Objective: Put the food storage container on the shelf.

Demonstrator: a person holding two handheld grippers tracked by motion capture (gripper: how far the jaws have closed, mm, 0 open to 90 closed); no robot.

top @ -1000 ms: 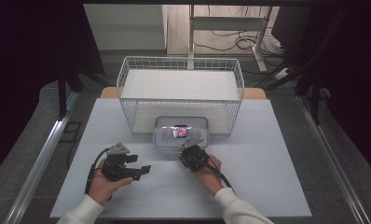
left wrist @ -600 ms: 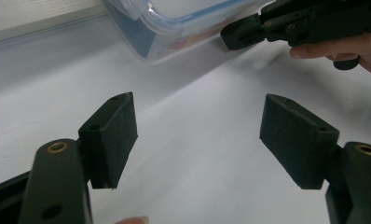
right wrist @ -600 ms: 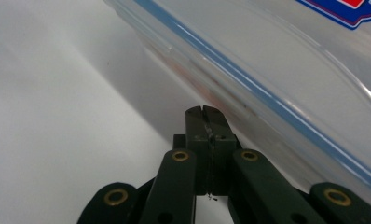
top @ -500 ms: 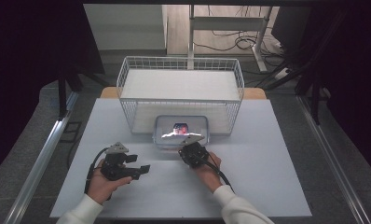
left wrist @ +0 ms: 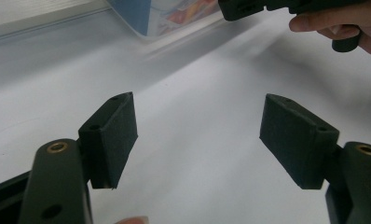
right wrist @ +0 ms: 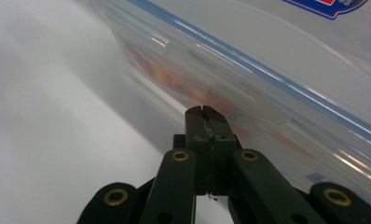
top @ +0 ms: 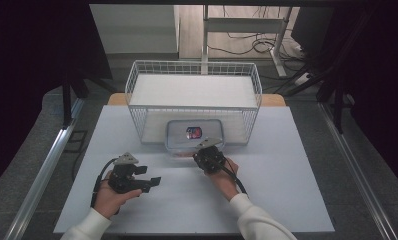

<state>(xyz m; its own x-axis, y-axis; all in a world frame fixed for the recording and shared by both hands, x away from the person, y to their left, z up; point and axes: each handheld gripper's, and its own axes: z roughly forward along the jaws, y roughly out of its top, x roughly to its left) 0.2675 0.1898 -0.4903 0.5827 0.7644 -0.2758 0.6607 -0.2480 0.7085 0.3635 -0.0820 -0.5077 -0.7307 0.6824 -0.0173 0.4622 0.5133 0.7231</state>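
white table [top: 287, 200] | clear container [top: 182, 137] touching closed right hand-held gripper [top: 203, 153]

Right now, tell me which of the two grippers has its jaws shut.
The right gripper, the one up against the clear plastic box: its jaws are pressed together with nothing between them. The left gripper rests apart on the table, jaws spread.

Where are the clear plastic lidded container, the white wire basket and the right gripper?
Clear plastic lidded container [top: 179, 134]: high view, on its transparent lid, left of the sticker.
White wire basket [top: 194, 67]: high view, on the far rim wire.
Right gripper [right wrist: 205, 110]: right gripper view, at the closed jaw tips beside the container's wall.
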